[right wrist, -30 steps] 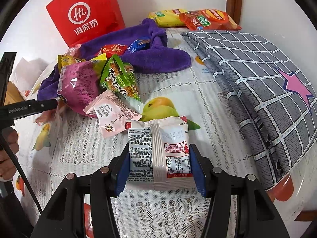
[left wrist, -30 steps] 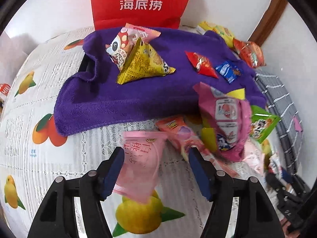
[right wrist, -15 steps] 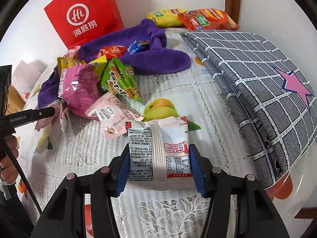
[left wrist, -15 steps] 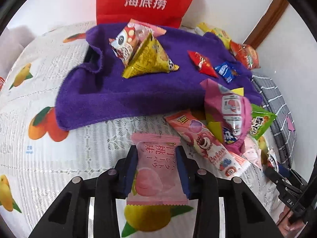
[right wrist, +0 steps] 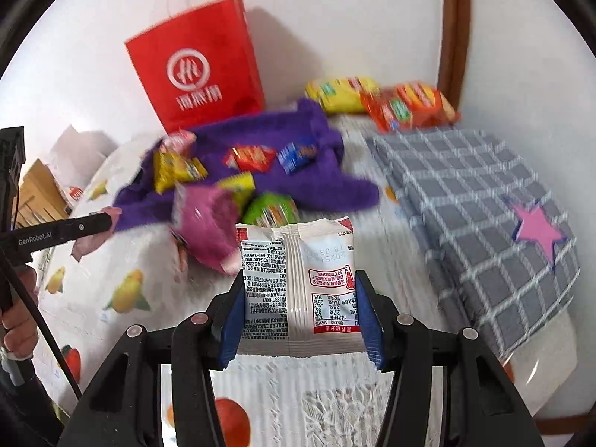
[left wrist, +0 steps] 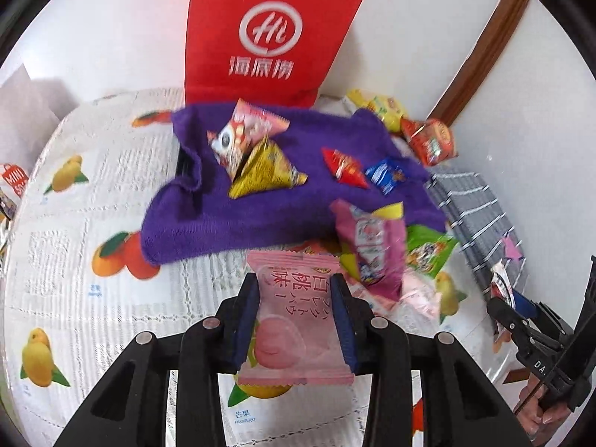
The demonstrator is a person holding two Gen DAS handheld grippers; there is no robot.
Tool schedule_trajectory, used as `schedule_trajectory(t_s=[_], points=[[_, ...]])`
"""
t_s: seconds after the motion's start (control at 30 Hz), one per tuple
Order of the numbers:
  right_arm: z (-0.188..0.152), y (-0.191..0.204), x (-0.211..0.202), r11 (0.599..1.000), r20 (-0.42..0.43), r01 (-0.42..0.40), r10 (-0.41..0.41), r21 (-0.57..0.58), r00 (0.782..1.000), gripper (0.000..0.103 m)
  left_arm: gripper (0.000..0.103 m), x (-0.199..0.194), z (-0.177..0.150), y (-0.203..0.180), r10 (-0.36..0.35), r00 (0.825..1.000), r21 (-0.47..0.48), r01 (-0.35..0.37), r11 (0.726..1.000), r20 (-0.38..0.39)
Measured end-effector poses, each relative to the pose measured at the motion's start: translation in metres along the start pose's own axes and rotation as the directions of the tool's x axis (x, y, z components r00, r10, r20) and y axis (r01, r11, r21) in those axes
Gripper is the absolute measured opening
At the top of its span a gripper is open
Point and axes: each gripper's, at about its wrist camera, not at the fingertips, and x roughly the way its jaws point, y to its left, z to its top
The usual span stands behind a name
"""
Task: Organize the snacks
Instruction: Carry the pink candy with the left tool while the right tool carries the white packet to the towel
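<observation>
I have the left gripper (left wrist: 296, 320) pinching a pink peach packet (left wrist: 294, 320) by its two side edges, the jaws pressed flat against it so it sits level between them and clear of the cloth below. The right gripper (right wrist: 300, 309) does the same with a white packet (right wrist: 298, 290), printed back facing me, jaws closed on its sides. Gripping by the edges keeps the contents from being crushed, I judge, and both packets look ready to be carried to wherever the sorted snacks go.

Just ahead of the left jaws and slightly to their right leans a magenta pouch (left wrist: 372, 249), with a green packet (left wrist: 424, 253) beyond it. Further ahead lies a purple towel (left wrist: 231, 216), carrying a yellow triangular packet (left wrist: 264, 171), a red-and-white pouch (left wrist: 242, 134), a small red sachet (left wrist: 344, 164) and a small blue sachet (left wrist: 385, 175). I take the towel to be a sorting place, though I cannot be sure. Behind it stands a red paper bag (left wrist: 268, 37) against the wall, another possible destination.

Ahead and to the right of the right jaws, a yellow bag (right wrist: 339, 93) and an orange bag (right wrist: 409, 108) lie in the far corner, just past a folded grey checked cloth (right wrist: 476, 205) with a pink star.

Everything rests on a table under a white lace tablecloth (left wrist: 74, 253) printed with fruit. White walls close in behind, with a brown wooden frame (left wrist: 480, 52) in the corner.
</observation>
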Motion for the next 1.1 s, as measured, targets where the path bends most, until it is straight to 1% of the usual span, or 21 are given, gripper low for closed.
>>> schedule_trajectory(t_s=[0.13,0.37,0.47,0.6,0.8,0.93,1.03,1.1], points=[[0.022,0.015,-0.013,0.999,0.052,-0.003,0.005,-0.040,0.999,0.053,0.036,-0.016,0.007,-0.002,0.004,0.999,0.001,-0.004,1.000,0.043],[0.059,0.033,-0.024,0.998,0.109,-0.022,0.028,-0.056,0.994,0.053,0.036,-0.033,0.021,-0.005,-0.009,0.996,0.015,0.007,1.000,0.091],[0.077,0.041,-0.024,0.997,0.136,-0.029,0.038,-0.065,0.990,0.053,0.036,-0.036,0.030,-0.005,-0.006,0.994,0.018,0.005,1.000,0.108],[0.096,0.045,-0.014,0.997,0.142,-0.046,0.054,-0.060,0.988,0.053,0.036,-0.030,0.043,0.000,-0.002,0.993,0.006,0.002,1.000,0.122],[0.123,0.045,0.016,0.996,0.126,-0.086,0.088,-0.026,0.988,0.053,0.036,-0.013,0.063,0.017,0.010,0.991,-0.030,-0.006,1.000,0.132],[0.136,0.043,0.050,0.995,0.121,-0.096,0.096,-0.003,0.988,0.053,0.036,0.004,0.074,0.031,0.013,0.991,-0.074,-0.003,0.997,0.131],[0.143,0.038,0.083,0.994,0.094,-0.107,0.105,0.022,0.990,0.053,0.036,0.023,0.081,0.038,0.007,0.992,-0.101,0.005,0.995,0.124],[0.147,0.035,0.103,0.994,0.080,-0.099,0.096,0.037,0.992,0.053,0.036,0.033,0.083,0.041,0.007,0.992,-0.111,0.007,0.994,0.122]])
